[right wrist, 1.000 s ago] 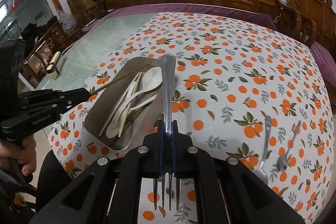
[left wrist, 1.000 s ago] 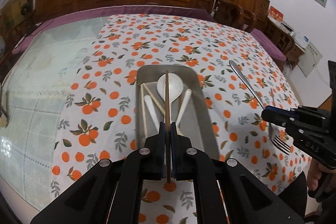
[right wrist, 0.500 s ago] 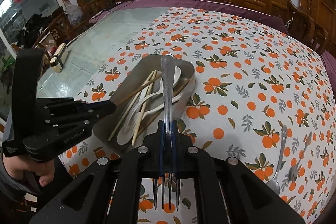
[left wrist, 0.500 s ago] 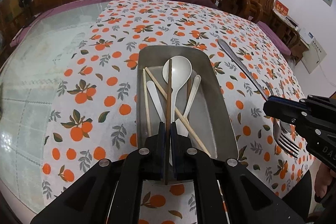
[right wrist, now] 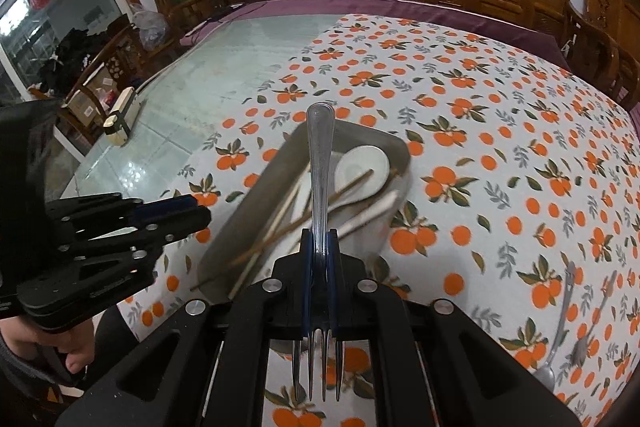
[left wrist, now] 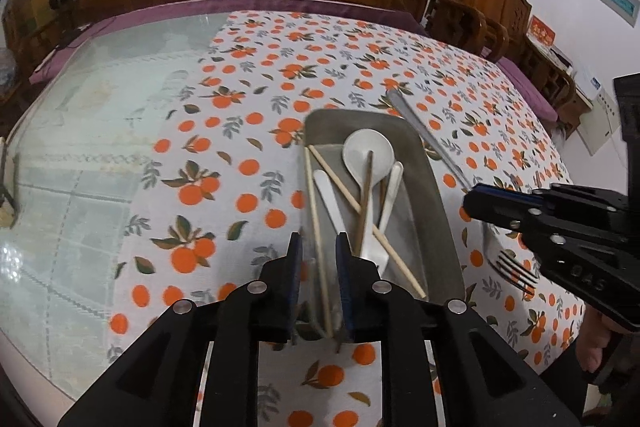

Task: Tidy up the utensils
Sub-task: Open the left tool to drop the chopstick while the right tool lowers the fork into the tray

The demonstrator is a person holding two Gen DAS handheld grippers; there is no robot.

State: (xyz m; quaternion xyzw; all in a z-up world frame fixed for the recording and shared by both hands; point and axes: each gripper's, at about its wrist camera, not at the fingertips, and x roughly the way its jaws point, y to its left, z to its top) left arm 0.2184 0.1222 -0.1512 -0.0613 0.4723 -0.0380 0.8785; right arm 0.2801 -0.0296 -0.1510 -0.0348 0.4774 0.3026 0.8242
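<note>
Your left hand-held gripper [left wrist: 318, 259] has opened, dropping its brown chopstick [left wrist: 365, 203] into the tray [left wrist: 440, 203]; the right hand-held gripper [right wrist: 320, 247], clamping the fork [right wrist: 320, 163], goes next.

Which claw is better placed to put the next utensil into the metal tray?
Right. The right claw is shut on the fork, whose handle reaches over the tray. The left claw is open and holds nothing.

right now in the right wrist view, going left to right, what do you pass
left gripper → metal tray → fork held in the right gripper → white spoon in the tray → two loose metal utensils lying on the tablecloth
</note>
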